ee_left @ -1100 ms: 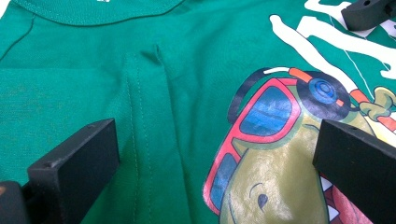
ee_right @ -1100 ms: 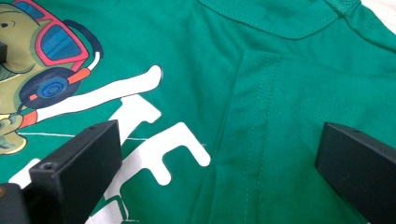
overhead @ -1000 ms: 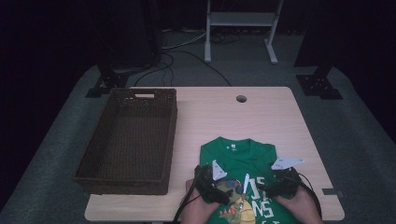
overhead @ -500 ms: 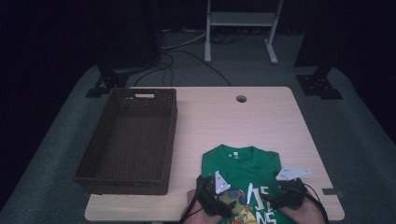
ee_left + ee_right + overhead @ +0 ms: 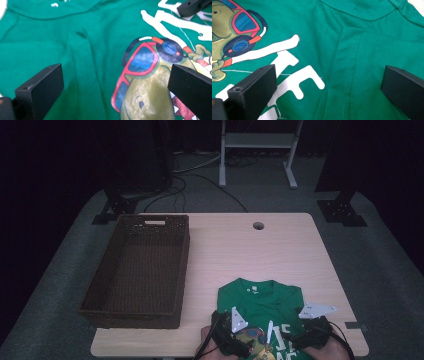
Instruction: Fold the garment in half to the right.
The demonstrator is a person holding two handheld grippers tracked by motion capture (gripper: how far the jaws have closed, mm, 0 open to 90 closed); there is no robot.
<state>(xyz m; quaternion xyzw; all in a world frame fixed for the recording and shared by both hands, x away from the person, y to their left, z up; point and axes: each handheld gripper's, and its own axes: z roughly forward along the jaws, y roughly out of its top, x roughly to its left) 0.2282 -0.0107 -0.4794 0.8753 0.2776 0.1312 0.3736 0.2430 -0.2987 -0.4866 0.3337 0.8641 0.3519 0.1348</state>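
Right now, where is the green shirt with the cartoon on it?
In the high view, the green shirt lies flat at the near right edge of the table, right of the brown basket, with the left gripper and right gripper over it.

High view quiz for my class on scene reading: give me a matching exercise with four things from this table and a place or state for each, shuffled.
Things:
1. green T-shirt
2. wicker basket
3. left gripper
4. cable hole

Places or states:
A. far edge of the table
B. jaws open over the cartoon print
C. left side of the table, nothing inside
D. flat at the near edge

Pairs: 1-D, 2-C, 3-B, 4-A
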